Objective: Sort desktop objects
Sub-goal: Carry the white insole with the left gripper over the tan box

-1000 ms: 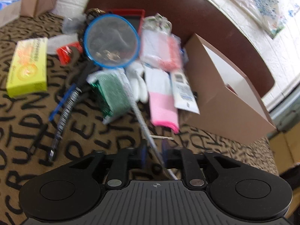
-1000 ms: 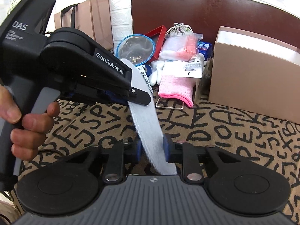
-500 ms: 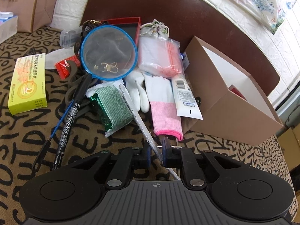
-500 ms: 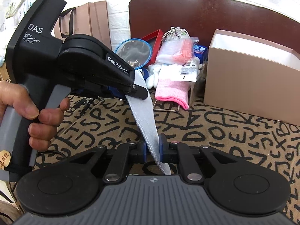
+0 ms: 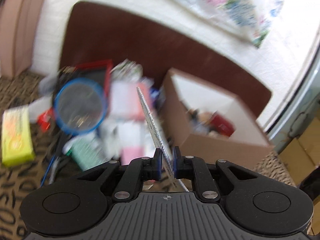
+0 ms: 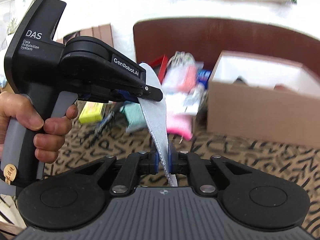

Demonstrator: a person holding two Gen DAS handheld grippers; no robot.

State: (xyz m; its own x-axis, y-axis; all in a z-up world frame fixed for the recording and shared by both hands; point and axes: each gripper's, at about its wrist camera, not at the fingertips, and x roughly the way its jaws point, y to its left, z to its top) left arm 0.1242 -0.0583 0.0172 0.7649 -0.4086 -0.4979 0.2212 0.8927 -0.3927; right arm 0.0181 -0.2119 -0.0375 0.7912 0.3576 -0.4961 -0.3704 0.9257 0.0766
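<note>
we see left gripper pinching grey strip | right gripper pinching its near end | strip lifted, left of cardboard box, above letter-print cloth

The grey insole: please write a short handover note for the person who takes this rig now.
Left tongs: shut on the grey insole, jaws just closed.
Right tongs: shut on its other end.
The insole hangs in the air between both.
The brown box stands open at the right and already holds some things.
Left: the glove, yellow box, round blue-rimmed pouch and others still lie on the cloth.
</note>
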